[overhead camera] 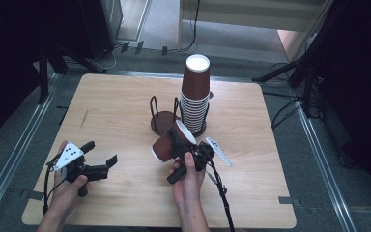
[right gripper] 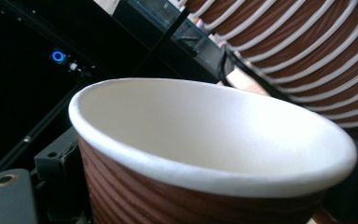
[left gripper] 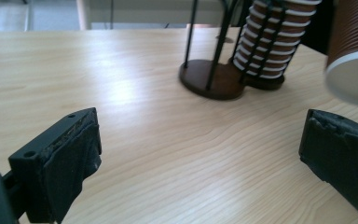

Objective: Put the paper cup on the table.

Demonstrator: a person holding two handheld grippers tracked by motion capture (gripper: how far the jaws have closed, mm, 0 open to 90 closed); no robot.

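Centre frame, the right gripper pinches a brown paper cup lying tilted, rim toward upper right, base toward lower left; the left gripper, lower left, is spread wide

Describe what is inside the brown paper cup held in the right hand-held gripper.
The right gripper view looks into the cup: its white inner wall is bare, with nothing seen inside. The near rim hides the cup's bottom, so the deepest part cannot be checked.

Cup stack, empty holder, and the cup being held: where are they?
cup stack [overhead camera: 194, 99], high view, ribbed side of the stack
empty holder [overhead camera: 163, 121], high view, its round base
held cup [overhead camera: 170, 142], high view, brown side wall
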